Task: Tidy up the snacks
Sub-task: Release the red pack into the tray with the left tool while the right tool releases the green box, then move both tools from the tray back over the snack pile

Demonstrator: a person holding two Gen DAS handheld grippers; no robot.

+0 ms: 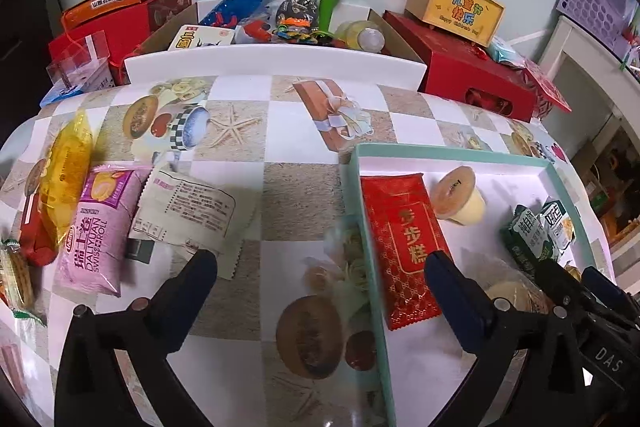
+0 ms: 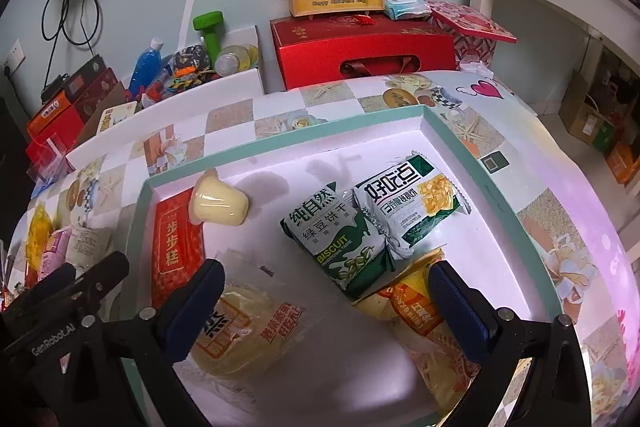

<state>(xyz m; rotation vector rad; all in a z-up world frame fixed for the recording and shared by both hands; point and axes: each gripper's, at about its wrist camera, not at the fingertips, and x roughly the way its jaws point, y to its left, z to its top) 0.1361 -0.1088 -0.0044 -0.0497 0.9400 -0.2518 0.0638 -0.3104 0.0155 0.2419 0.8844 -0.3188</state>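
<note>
A teal-rimmed white tray (image 2: 472,151) holds a red cake packet (image 2: 176,247), a yellow pudding cup (image 2: 220,205), two green biscuit packs (image 2: 344,247), a clear-wrapped pastry (image 2: 244,327) and a yellow packet (image 2: 416,311). My right gripper (image 2: 326,291) is open and empty above the tray. My left gripper (image 1: 320,279) is open and empty over the tray's left rim (image 1: 354,195), with its right finger above the red packet (image 1: 404,243). Loose snacks lie left: a pink Swiss roll bag (image 1: 94,231), a beige packet (image 1: 188,215) and a yellow bag (image 1: 66,171).
The table has a patterned checkered cloth (image 1: 288,195). At its far edge stand a cardboard box of clutter (image 1: 280,23), a red gift box (image 1: 476,75) topped by a yellow carry box (image 1: 456,7), and red boxes (image 1: 112,27). White shelving (image 2: 552,39) stands at the right.
</note>
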